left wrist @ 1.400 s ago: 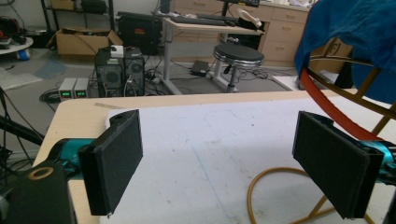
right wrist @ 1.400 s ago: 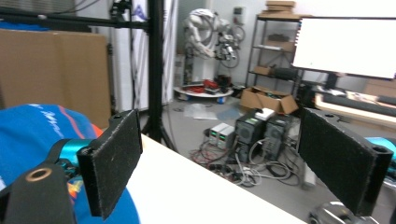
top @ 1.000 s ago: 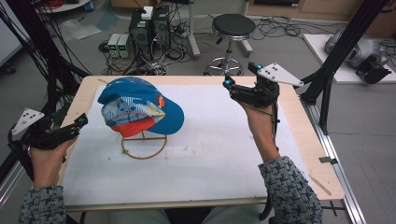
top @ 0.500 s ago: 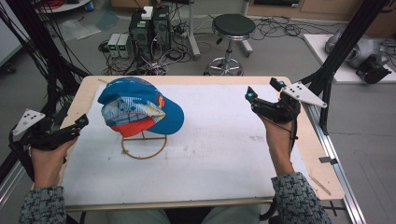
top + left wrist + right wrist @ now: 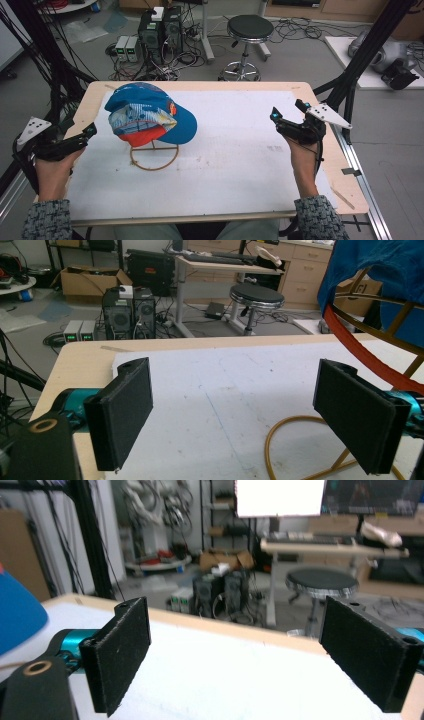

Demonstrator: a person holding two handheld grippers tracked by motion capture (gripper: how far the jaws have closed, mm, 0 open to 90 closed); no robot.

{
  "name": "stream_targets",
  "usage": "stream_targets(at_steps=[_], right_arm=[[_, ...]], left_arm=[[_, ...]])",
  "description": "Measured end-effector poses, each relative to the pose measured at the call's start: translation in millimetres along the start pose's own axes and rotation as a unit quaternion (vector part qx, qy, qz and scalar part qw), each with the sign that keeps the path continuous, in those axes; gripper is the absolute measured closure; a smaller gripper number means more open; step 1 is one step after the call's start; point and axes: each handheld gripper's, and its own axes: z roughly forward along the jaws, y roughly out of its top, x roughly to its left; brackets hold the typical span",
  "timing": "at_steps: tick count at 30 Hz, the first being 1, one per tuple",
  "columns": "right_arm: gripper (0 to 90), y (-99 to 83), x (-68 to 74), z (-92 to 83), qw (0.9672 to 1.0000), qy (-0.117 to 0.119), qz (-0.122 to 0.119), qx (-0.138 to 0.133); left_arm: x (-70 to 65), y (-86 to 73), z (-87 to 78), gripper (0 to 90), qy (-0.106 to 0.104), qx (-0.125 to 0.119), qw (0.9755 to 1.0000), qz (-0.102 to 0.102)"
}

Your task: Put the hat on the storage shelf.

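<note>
Cap (image 5: 150, 117) sits on wire stand (image 5: 154, 155); left gripper (image 5: 75, 140) spread beside it, right gripper (image 5: 290, 117) spread, well apart.

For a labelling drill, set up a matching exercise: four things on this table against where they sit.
Things:
1. cap
2. wire stand
3. left hand-held gripper
4. right hand-held gripper

Places or states:
A. open, at the table's right edge
B. under the cap, ring base on the white sheet
C. perched on the stand
D. open, at the table's left edge

Pairs: 1-C, 2-B, 3-D, 4-A
</note>
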Motion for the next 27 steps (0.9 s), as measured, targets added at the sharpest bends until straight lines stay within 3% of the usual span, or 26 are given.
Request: stream_targets(at_steps=[2, 7, 16, 27], right_arm=[[13.6, -6.1, -0.6, -1.1, 0.9999, -0.001, 0.001, -0.012], [13.0, -20.0, -3.9, -0.8, 1.0000, -0.007, 0.005, 0.004], [12.7, -47.1, -10.9, -7.3, 0.9998, -0.014, 0.012, 0.009], [12.7, -54.6, -17.1, -10.7, 0.9995, -0.021, 0.016, 0.014]], left_arm=[[-0.3, -0.1, 0.1, 16.4, 0.000, 0.000, 1.0000, 0.000], [-0.2, -0.8, 0.2, 16.4, 0.001, 0.001, 1.0000, 0.001], [-1.0, -3.4, 2.8, 16.4, 0.002, 0.007, 1.0000, 0.002], [-1.5, -3.6, 3.5, 16.4, 0.002, 0.007, 1.0000, 0.004]])
